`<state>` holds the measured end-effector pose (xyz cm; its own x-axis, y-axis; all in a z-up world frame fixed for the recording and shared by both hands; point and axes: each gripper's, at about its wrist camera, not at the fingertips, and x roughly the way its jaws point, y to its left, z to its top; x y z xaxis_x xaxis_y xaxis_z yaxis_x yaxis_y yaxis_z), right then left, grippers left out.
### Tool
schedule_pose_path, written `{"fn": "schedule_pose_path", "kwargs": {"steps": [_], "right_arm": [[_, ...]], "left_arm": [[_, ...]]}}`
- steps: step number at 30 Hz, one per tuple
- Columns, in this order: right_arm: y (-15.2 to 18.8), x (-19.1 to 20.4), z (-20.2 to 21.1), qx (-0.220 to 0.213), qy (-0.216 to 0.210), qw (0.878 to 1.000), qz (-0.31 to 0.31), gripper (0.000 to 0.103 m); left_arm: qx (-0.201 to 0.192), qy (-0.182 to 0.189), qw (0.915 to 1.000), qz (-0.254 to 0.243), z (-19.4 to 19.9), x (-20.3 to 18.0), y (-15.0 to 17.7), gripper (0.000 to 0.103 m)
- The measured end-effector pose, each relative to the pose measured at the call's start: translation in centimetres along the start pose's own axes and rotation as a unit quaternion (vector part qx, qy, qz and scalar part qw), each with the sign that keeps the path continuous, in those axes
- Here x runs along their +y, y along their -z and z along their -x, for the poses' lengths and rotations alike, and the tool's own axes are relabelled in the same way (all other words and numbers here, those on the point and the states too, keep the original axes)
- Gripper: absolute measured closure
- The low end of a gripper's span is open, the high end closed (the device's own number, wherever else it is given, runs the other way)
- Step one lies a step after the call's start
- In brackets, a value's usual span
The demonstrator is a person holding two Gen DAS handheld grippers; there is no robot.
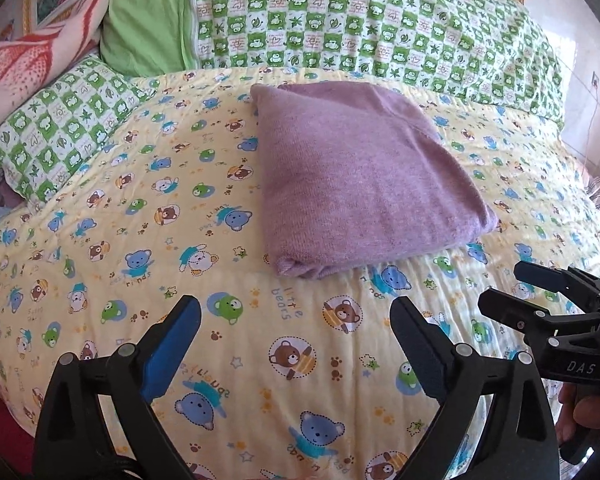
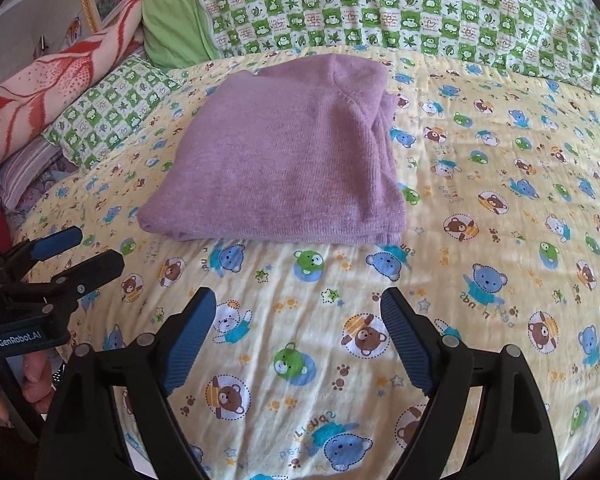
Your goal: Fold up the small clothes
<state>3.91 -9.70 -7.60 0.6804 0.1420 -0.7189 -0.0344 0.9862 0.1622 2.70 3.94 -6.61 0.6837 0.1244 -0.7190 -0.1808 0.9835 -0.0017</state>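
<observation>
A purple knitted garment (image 1: 356,176) lies folded into a thick rectangle on the yellow bear-print quilt (image 1: 180,240). My left gripper (image 1: 296,312) stands open just short of its near edge, nothing between the blue pads. In the right wrist view the same purple garment (image 2: 284,160) lies ahead of my right gripper (image 2: 298,304), which is open and empty too, over the quilt (image 2: 480,240). Each gripper shows in the other's view: the right one (image 1: 504,284) at the right edge, the left one (image 2: 88,248) at the left edge, both open.
A green frog-check blanket (image 1: 380,20) and a plain green pillow (image 1: 144,20) lie behind the garment. A checked pillow (image 1: 60,128) and a red-and-cream blanket (image 1: 28,64) sit at the left. A hand (image 2: 36,376) holds the left gripper's handle.
</observation>
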Motion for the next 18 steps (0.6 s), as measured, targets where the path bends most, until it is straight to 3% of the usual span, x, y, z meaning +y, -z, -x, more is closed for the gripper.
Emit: {"fn": "schedule_pose_path", "kwargs": {"steps": [9,14,18], "right_arm": [[-1.0,0.5,1.2,-0.025,-0.004,1.000,0.010,0.017],[-1.7,-0.1,1.4,-0.039,-0.017,0.999,-0.006,0.007],[-2.1,-0.5,0.9,-0.034,-0.020,0.999,-0.022,0.007]], "left_arm": [[-0.020,-0.016,0.9997,0.000,0.6,0.3,-0.9,0.006],[-0.025,-0.019,0.9995,0.003,0.5,0.3,-1.1,0.006],[-0.020,-0.023,0.9995,0.004,-0.3,0.5,-1.1,0.005]]}}
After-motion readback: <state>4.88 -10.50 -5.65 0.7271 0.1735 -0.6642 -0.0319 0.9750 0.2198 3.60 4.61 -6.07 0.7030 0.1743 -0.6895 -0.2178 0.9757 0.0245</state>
